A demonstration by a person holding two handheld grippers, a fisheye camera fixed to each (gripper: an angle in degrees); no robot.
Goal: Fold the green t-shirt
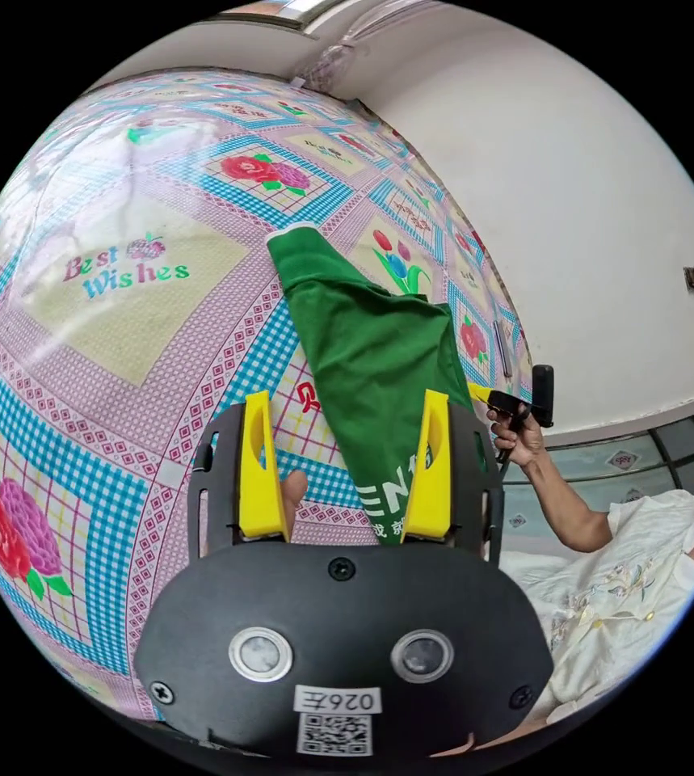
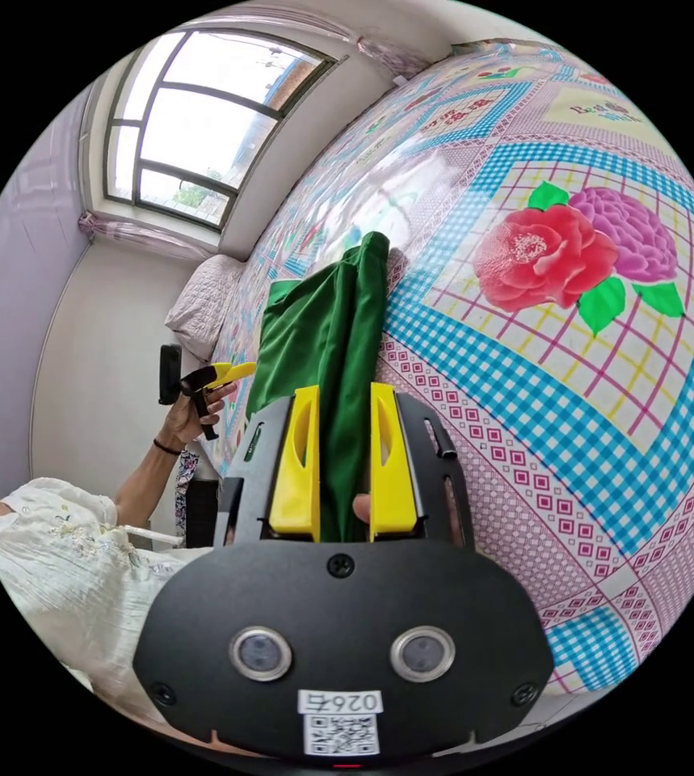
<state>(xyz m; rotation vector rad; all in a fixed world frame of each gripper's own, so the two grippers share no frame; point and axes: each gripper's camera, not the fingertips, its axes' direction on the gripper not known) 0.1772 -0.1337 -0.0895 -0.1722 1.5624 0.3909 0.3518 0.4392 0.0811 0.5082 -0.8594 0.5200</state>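
The green t-shirt (image 1: 367,347) lies bunched in a long strip on the patterned bedcover (image 1: 120,323), one sleeve reaching away across the bed. In the left gripper view my left gripper (image 1: 347,400) is open, jaws wide apart, and the shirt's lettered end runs between them along the right-hand jaw. My right gripper (image 1: 484,394) shows beyond it in a hand, at the shirt's edge. In the right gripper view my right gripper (image 2: 345,390) is shut on a gathered fold of the t-shirt (image 2: 322,323). The left gripper (image 2: 229,372) is at the far edge of the cloth, held in a hand.
The bed runs along a white wall (image 1: 589,202). A pillow (image 2: 201,299) lies at its head under a window (image 2: 193,121). The person in a white garment (image 2: 48,533) stands at the bedside, over tiled floor (image 1: 621,461).
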